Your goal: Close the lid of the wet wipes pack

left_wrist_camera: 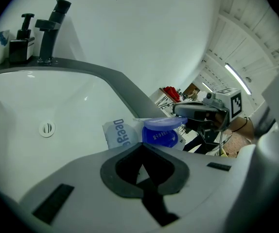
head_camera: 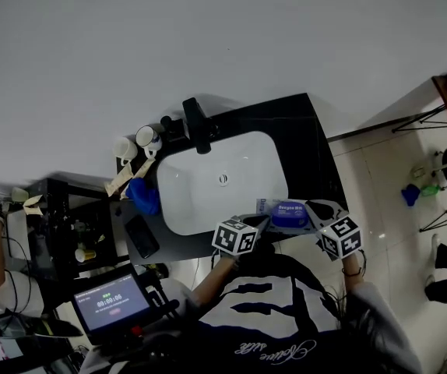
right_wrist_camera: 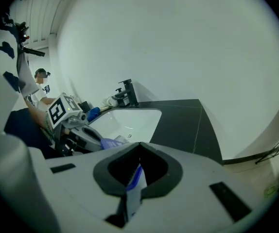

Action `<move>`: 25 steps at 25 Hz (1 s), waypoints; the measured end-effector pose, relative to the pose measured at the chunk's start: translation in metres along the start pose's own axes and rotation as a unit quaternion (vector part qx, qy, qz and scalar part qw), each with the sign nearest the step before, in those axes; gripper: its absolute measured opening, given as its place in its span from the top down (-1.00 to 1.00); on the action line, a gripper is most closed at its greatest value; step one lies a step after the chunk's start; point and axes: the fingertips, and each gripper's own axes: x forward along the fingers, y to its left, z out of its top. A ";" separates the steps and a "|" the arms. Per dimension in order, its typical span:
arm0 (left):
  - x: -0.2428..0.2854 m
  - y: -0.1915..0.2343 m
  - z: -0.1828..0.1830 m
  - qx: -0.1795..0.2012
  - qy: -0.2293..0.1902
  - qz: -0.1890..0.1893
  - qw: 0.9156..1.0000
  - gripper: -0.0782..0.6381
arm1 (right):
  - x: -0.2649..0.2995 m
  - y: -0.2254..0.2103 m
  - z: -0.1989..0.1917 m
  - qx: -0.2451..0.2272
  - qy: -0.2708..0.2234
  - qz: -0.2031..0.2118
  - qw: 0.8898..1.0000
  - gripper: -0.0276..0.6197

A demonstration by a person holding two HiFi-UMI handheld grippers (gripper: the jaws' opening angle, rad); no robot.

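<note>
Head view | right tongs (right_wrist_camera: 139,149) pinch pack (head_camera: 288,214) edge (lid (left_wrist_camera: 161,124) up) | left tongs (left_wrist_camera: 142,147) closed

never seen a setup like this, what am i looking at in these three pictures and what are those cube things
There is no robot here. A person holds a two-jaw gripper in each hand, and the patterned cubes are part of those grippers. The head view comes from a camera on the person's head, looking down. The other two views come from cameras riding on each gripper, looking along its jaws.

A black countertop holds a white sink, with a black faucet and cups beside it. At the sink's near edge lies a wet wipes pack, its blue lid open.

The right gripper is shut on a thin blue-and-white edge of the pack. The left gripper has its jaws together right at the pack; whether it pinches anything I cannot tell.
</note>
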 end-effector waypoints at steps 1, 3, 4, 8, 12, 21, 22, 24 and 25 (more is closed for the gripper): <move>-0.001 0.001 0.000 0.000 -0.001 0.002 1.000 0.78 | -0.001 0.007 -0.003 0.003 0.000 0.007 1.000 0.93; -0.003 0.002 -0.001 -0.002 -0.003 0.007 1.000 0.78 | -0.002 0.022 -0.010 0.008 0.004 0.020 1.000 0.93; -0.004 0.003 -0.001 -0.003 -0.005 0.009 1.000 0.78 | -0.001 0.028 -0.013 0.008 0.007 0.024 1.000 0.93; -0.010 0.004 0.001 -0.004 -0.015 0.016 1.000 0.78 | 0.008 0.045 -0.031 -0.012 0.041 0.024 0.999 0.93; -0.012 -0.001 0.006 0.006 -0.031 0.016 0.999 0.78 | 0.015 0.046 -0.052 -0.067 0.093 -0.001 0.993 0.93; -0.016 -0.008 0.003 0.016 -0.040 0.019 0.999 0.78 | 0.022 0.044 -0.061 -0.067 0.111 -0.020 0.991 0.92; -0.018 -0.009 0.003 0.017 -0.043 0.020 0.999 0.78 | 0.022 0.044 -0.060 -0.067 0.109 -0.023 0.992 0.92; -0.021 -0.014 0.006 0.021 -0.053 0.020 0.998 0.78 | 0.020 0.044 -0.059 -0.059 0.099 -0.031 0.993 0.92; -0.023 -0.016 0.008 0.022 -0.059 0.019 0.998 0.78 | 0.018 0.044 -0.058 -0.050 0.093 -0.034 0.994 0.92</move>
